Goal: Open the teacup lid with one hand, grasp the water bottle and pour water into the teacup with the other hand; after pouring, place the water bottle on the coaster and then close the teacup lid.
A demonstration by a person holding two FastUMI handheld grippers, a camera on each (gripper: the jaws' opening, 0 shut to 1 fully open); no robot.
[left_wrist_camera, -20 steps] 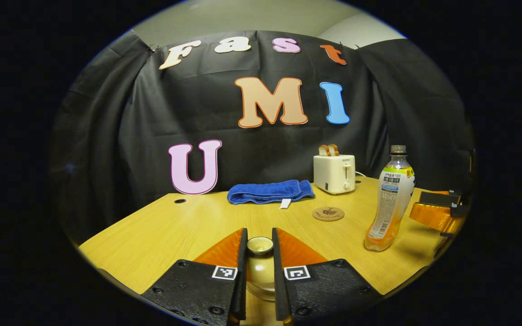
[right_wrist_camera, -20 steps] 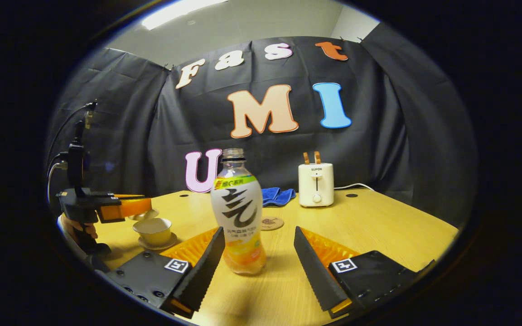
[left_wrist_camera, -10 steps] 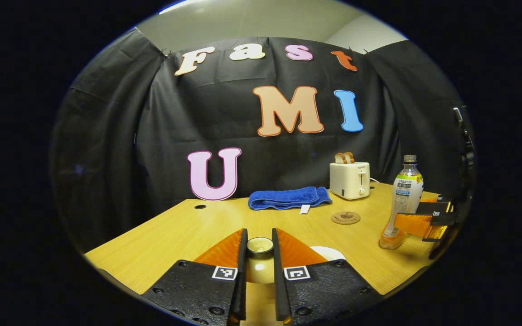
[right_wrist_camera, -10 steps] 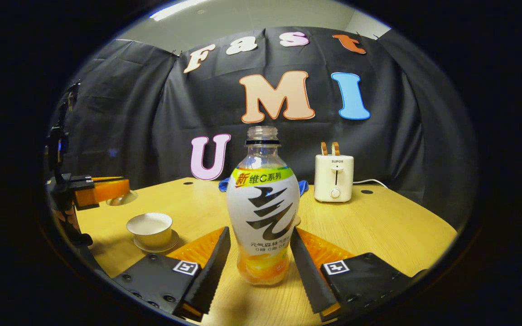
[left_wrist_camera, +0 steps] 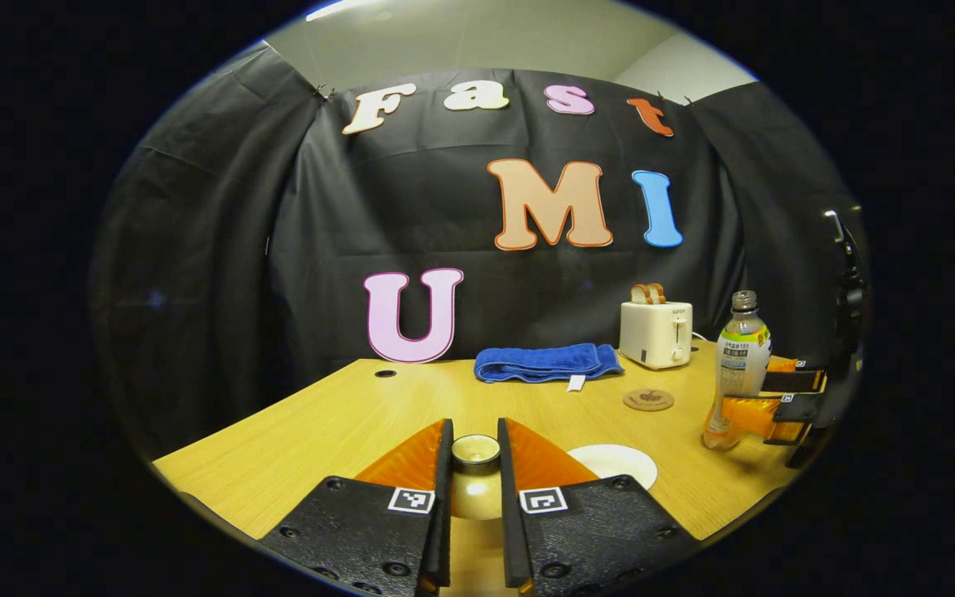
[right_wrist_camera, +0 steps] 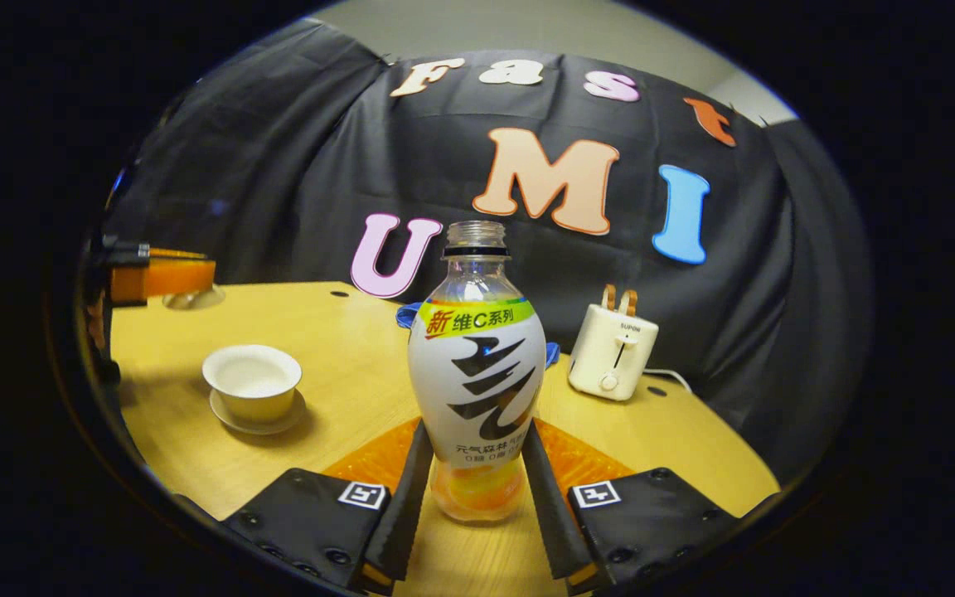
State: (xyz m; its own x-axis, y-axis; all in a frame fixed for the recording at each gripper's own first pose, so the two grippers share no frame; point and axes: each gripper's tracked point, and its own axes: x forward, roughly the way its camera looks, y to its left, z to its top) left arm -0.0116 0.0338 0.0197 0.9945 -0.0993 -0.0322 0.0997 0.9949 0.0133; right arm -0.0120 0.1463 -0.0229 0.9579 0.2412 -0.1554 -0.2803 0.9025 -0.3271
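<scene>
Now the right tool clamps the bottle (uncapped); the left tool pinches the lid; tilting early, left of it, would miss the cup.

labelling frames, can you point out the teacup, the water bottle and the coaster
teacup (right_wrist_camera: 252,383), right gripper view, on its outer wall
water bottle (right_wrist_camera: 477,373), right gripper view, on the middle of its label
coaster (left_wrist_camera: 648,400), left gripper view, on its top face

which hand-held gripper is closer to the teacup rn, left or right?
Left. The left hand-held gripper holds the lid lifted just above and beside the open teacup. The right hand-held gripper is farther across the table, shut on the water bottle.
</scene>
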